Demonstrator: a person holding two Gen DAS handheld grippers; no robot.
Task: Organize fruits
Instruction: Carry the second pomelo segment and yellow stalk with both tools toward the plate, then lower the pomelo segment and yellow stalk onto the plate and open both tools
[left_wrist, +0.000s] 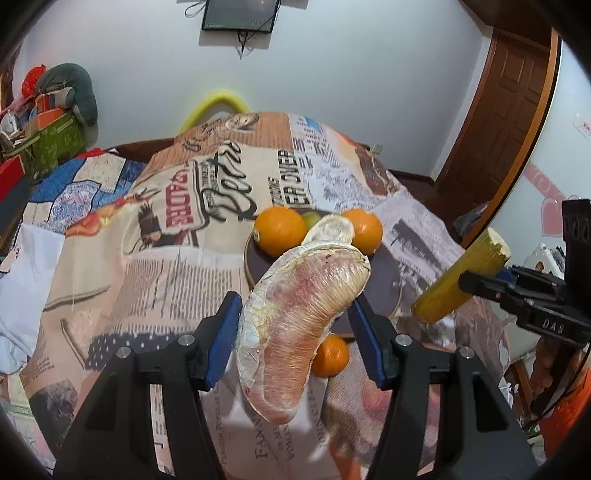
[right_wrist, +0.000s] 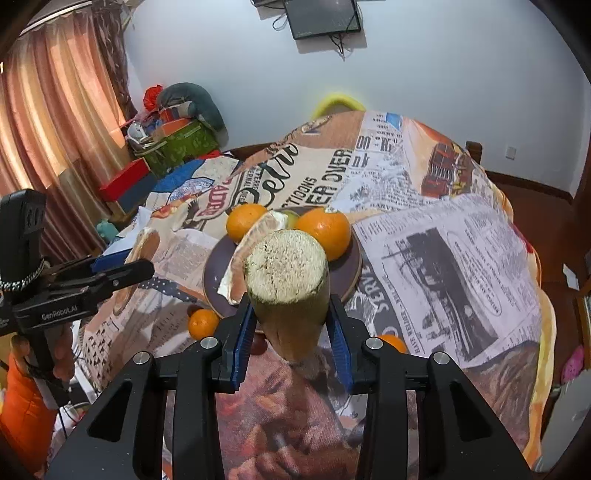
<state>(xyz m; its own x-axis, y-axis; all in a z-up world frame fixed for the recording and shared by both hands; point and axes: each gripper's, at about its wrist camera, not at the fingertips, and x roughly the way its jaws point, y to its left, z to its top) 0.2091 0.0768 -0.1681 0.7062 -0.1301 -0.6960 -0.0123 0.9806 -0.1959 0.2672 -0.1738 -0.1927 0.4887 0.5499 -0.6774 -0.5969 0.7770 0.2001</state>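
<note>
- Left gripper (left_wrist: 295, 325) clamps a membrane-skinned, crescent pomelo wedge (left_wrist: 295, 332) above the plate's (left_wrist: 384, 284) 7 o'clock rim.
- Only the right view shows the cane's (right_wrist: 290, 291) fibrous cut end, clamped by the right gripper (right_wrist: 291, 325).
- Smooth oranges (right_wrist: 325, 232) on plate, 12 o'clock.

Left tongs (left_wrist: 295, 325) clamp a pomelo segment (left_wrist: 299, 325) above the plate (left_wrist: 384, 280) of oranges (left_wrist: 280, 230)

Plate: the round dark plate (right_wrist: 347, 275) lies on the newsprint-patterned cloth (right_wrist: 461, 251) covering the bench.
On plate: two large oranges (right_wrist: 325, 232) at the far rim, a peeled pomelo segment (right_wrist: 255, 236) before them.
Before plate: a small orange mandarin (right_wrist: 202, 323) on the cloth at the near left; a second mandarin (right_wrist: 393, 341) at the near right.
Behind bench: a wall-mounted black screen (right_wrist: 323, 16).
</note>
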